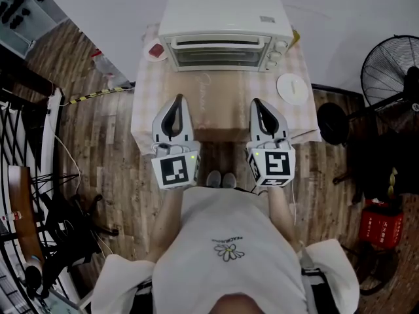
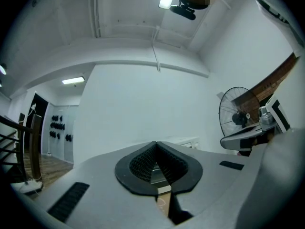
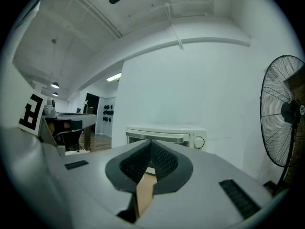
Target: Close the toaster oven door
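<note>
A white toaster oven (image 1: 226, 18) stands at the back of a table with a checked cloth (image 1: 147, 103). Its glass door (image 1: 219, 52) lies flat against the oven's front, handle along the top. My left gripper (image 1: 175, 102) and right gripper (image 1: 256, 103) hover side by side over the table's front half, well short of the oven. Both are shut, with nothing between the jaws. The right gripper view has the oven (image 3: 167, 135) straight ahead past the closed tips (image 3: 151, 143). In the left gripper view only a sliver of the oven (image 2: 183, 141) shows beyond that gripper (image 2: 155, 145).
A white plate (image 1: 292, 87) sits on the table right of the oven, and a small red-and-white item (image 1: 156, 50) on its left. A brown mat (image 1: 222, 103) covers the table's middle. A standing fan (image 1: 389, 70) is on the floor at right, a bottle (image 1: 105, 64) at left.
</note>
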